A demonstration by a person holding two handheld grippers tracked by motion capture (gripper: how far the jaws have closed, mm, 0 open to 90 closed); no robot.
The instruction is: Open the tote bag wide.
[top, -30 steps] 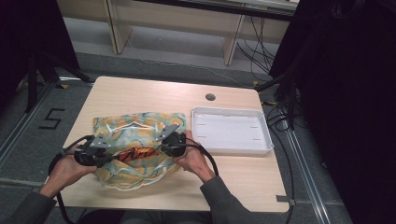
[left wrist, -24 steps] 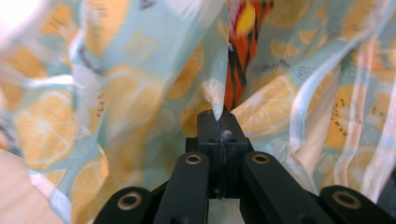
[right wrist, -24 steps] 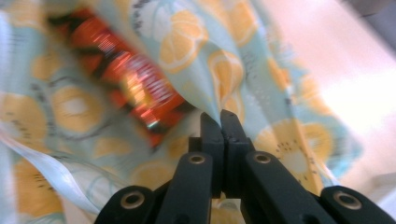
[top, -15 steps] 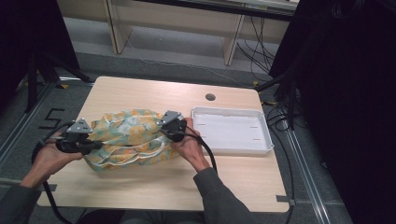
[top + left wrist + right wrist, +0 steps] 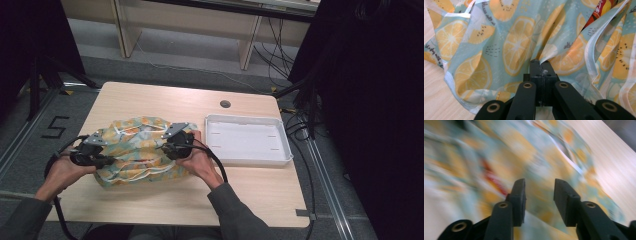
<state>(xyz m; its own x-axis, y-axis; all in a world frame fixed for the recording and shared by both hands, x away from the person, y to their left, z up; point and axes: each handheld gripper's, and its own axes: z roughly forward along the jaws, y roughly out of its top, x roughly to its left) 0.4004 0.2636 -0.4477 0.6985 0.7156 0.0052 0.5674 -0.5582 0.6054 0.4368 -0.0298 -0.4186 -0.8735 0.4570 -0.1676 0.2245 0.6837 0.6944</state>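
A light-blue cloth bag printed with orange and kiwi slices [image 5: 137, 150] lies bunched on the wooden table [image 5: 150, 100], left of centre. My left gripper [image 5: 102, 161] is at the bag's left side, shut on a fold of its fabric [image 5: 541, 56]. A red-orange packet [image 5: 601, 11] peeks out at the bag's opening. My right gripper [image 5: 167, 149] is at the bag's right side, open, its jaws apart above the blurred bag [image 5: 499, 157] with nothing between them.
A white rectangular tray [image 5: 247, 140] sits to the right of the bag, with nothing in it. A round cable hole [image 5: 225, 104] is in the table behind the tray. Black cables trail from both grippers toward the near edge.
Both grippers and the bag came back toward the near side of the table. The right gripper view is smeared with motion, so that hand is moving over the bag.
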